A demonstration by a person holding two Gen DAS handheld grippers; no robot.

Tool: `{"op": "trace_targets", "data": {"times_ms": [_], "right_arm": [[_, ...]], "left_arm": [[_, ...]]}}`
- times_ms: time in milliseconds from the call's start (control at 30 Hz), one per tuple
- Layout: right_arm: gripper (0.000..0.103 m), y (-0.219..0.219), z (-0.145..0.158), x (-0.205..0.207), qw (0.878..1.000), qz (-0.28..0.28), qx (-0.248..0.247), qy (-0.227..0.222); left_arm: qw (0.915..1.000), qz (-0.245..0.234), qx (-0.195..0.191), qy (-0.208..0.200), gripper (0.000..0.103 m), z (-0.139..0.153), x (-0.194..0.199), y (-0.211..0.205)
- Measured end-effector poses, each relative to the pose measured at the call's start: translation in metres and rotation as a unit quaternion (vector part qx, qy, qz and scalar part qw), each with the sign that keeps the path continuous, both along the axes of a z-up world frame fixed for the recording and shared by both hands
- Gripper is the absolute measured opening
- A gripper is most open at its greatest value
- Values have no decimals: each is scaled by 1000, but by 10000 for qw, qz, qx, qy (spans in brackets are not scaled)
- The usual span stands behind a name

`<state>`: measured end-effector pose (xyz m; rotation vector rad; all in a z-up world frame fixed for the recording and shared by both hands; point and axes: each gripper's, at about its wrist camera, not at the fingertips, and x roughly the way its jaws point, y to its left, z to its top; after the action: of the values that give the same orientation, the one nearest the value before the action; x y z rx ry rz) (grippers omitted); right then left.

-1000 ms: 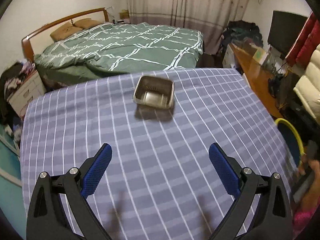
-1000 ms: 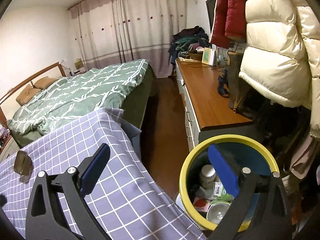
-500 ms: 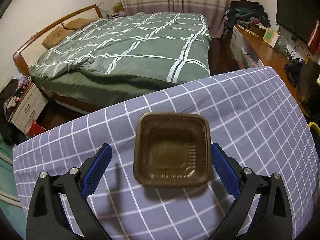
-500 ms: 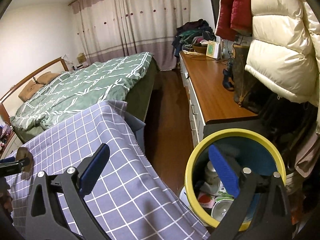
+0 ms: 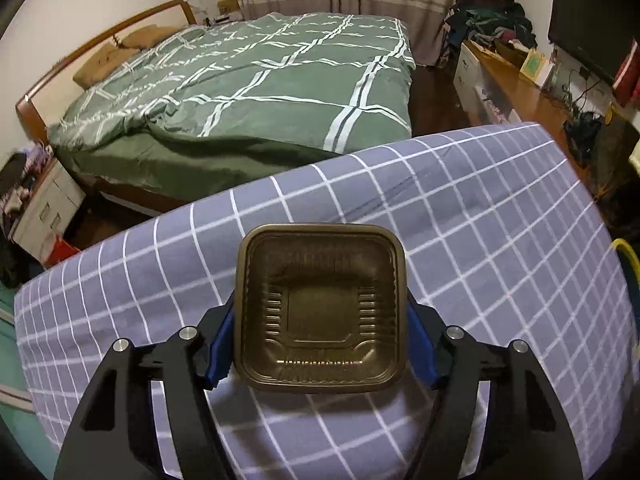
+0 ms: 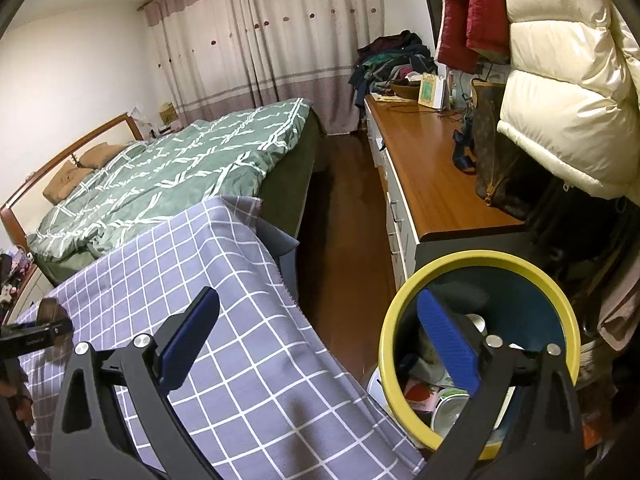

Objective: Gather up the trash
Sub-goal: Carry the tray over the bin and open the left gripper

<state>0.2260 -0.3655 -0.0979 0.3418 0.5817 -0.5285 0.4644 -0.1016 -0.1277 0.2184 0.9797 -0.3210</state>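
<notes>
A brown square plastic tray (image 5: 320,308) sits on the checked grey tablecloth (image 5: 480,220). My left gripper (image 5: 320,340) is shut on it, a blue pad against each side wall. The tray also shows at the far left of the right wrist view (image 6: 50,310), held by the left gripper. My right gripper (image 6: 320,344) is open and empty, above the table's right edge. Its right finger (image 6: 448,344) hangs over a yellow-rimmed blue bin (image 6: 400,320) with trash inside.
A bed with a green quilt (image 5: 248,80) lies beyond the table. A wooden sideboard (image 6: 432,168) with a bag and clothes runs along the right wall. Coats (image 6: 560,80) hang above the bin. Dark wood floor (image 6: 344,248) separates table and sideboard.
My left gripper moved forward to the tray and closed on its sides. My right gripper stayed open and shifted slightly over the bin.
</notes>
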Motion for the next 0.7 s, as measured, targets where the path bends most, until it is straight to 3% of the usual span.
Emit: {"op": "trace_targets", "data": {"times_ms": [200, 300, 400, 567, 700], "right_arm": [[94, -6, 13, -14, 9997, -37, 69, -213], [94, -11, 22, -24, 9993, 200, 208, -237], [95, -14, 31, -47, 9990, 379, -15, -244], [96, -30, 36, -96, 9983, 461, -314, -150], [96, -51, 43, -144, 9982, 341, -372, -329]], "left_arm": [[9992, -192, 47, -354, 69, 32, -51, -22], [9974, -413, 78, -580, 69, 54, -85, -44], [9948, -715, 94, -724, 69, 71, -116, -75], [9886, -1340, -23, -680, 69, 81, -156, -140], [9804, -1910, -91, -473, 69, 73, -185, -206]]}}
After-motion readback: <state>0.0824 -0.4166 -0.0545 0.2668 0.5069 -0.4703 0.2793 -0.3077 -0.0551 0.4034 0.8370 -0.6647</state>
